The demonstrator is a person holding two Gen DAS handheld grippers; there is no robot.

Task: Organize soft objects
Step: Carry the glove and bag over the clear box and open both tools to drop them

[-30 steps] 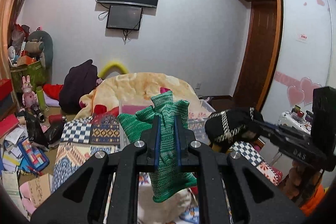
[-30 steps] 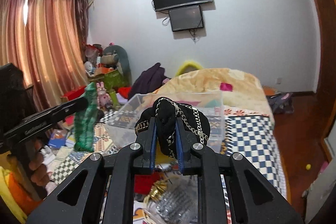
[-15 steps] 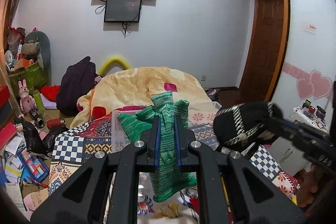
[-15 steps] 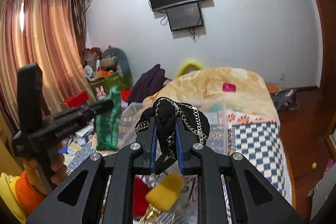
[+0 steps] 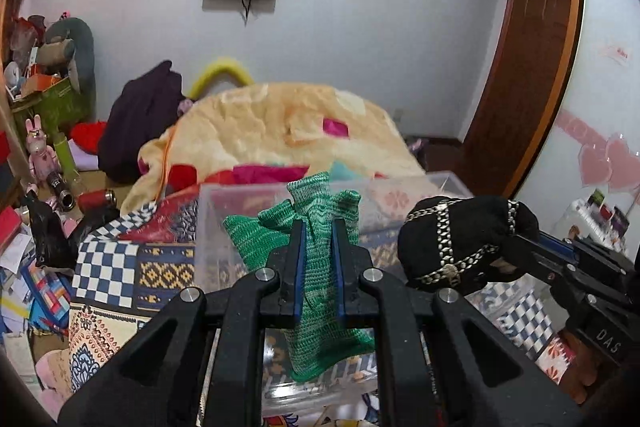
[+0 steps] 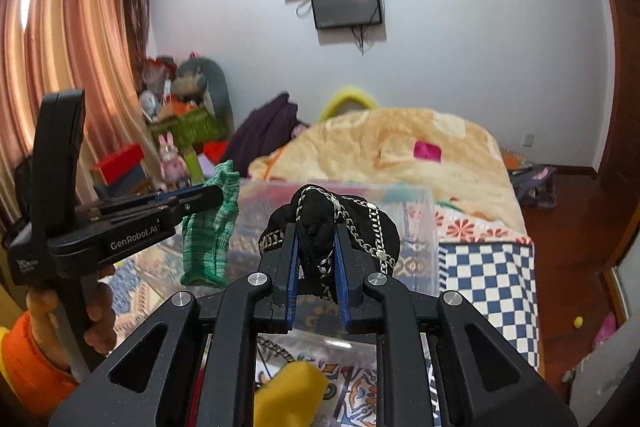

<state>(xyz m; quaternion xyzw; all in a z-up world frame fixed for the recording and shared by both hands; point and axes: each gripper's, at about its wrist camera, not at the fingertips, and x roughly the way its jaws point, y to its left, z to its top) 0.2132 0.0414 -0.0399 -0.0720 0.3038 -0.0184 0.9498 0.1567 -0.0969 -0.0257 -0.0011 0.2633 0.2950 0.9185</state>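
Left hand-held gripper [image 5: 316,239] pinching green knit [image 5: 316,267], clear bin [image 5: 400,187] behind

The green knitted glove [image 5: 316,267] hangs upright, pinched at its middle between the closed fingers of the left gripper [image 5: 316,239]; its stubby fingers splay upward and its cuff droops below the fingers. From the right wrist view the same glove [image 6: 210,227] shows side-on, mottled in light and dark green. The black soft item [image 6: 340,223], draped with silver chain, bulges round above the right gripper [image 6: 316,239], whose fingers press in on its lower part. In the left wrist view it [image 5: 460,239] appears as a rounded black bundle with chain bands. Both are held above the clear plastic bin [image 5: 224,211], whose rim rises just behind them, on the bed.
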